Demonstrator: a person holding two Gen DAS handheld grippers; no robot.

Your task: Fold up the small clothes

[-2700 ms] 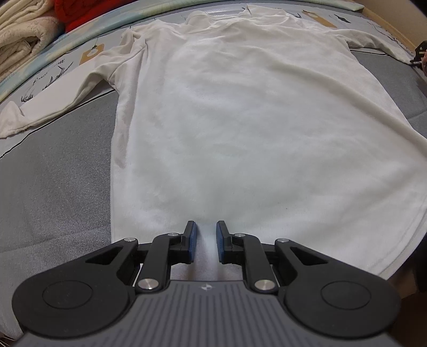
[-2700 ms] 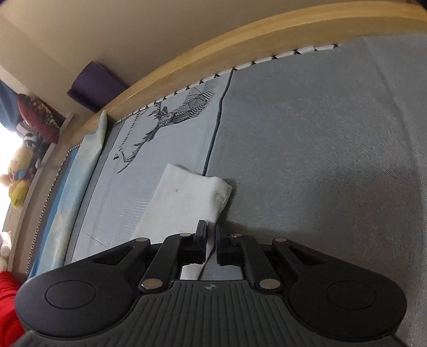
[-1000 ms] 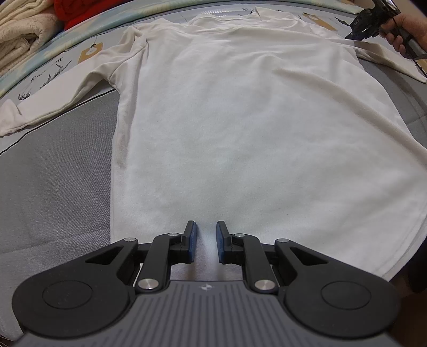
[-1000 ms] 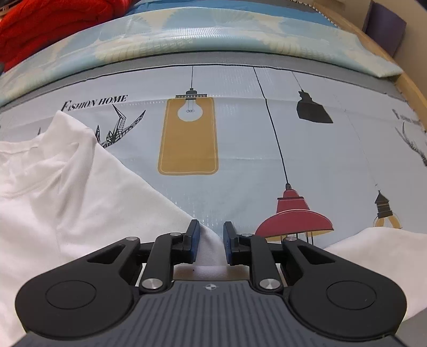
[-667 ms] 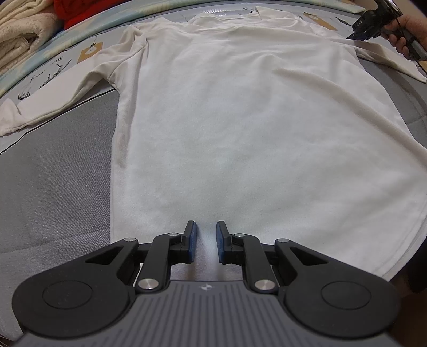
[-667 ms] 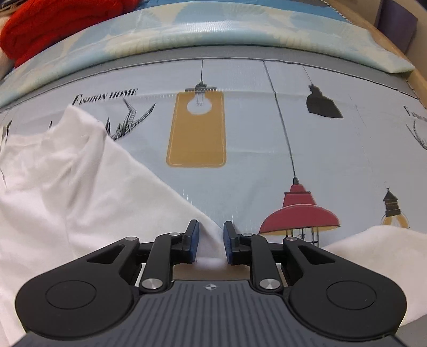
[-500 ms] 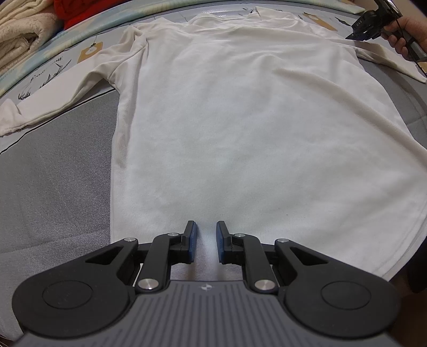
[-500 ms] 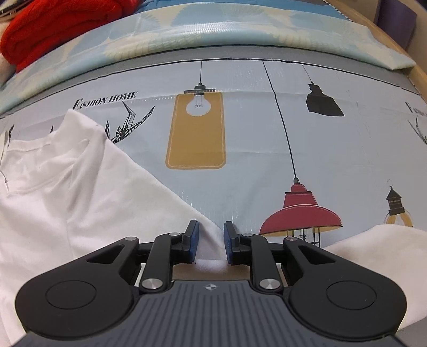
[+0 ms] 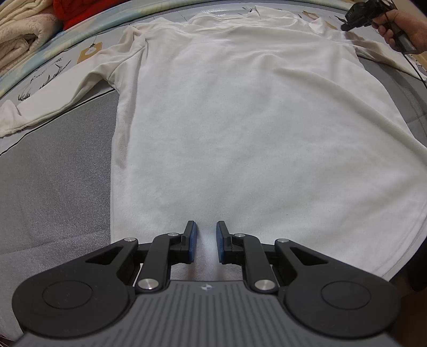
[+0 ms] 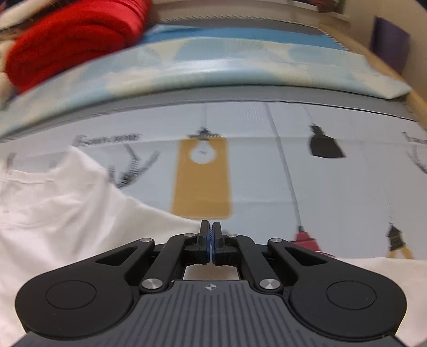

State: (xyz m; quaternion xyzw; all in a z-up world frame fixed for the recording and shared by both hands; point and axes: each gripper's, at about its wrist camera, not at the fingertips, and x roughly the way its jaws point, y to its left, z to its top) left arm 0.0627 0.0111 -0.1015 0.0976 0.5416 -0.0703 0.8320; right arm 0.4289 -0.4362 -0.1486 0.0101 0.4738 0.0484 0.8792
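Sheet [image 10: 267, 170] print reads "Fashion home", blurry here. Soft white shirt [image 9: 253, 128] lies flat; left gripper [image 9: 205, 241] narrowly open over the hem, right gripper [image 10: 210, 245] pinched on the shoulder edge.

Right tongs [image 10: 210, 240] closed at white shirt [image 10: 66, 213] edge, lamp-print sheet [image 10: 267, 165], red blanket [image 10: 72, 40] behind

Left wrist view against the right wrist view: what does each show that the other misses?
Only the left wrist view shows the white shirt's whole body, its left sleeve, the hem under the left tongs, and the hand carrying the right tongs. Only the right wrist view shows the right tongs close up, shut at the shirt's shoulder edge, and the purple object. Both show the shirt, printed sheet and red blanket.
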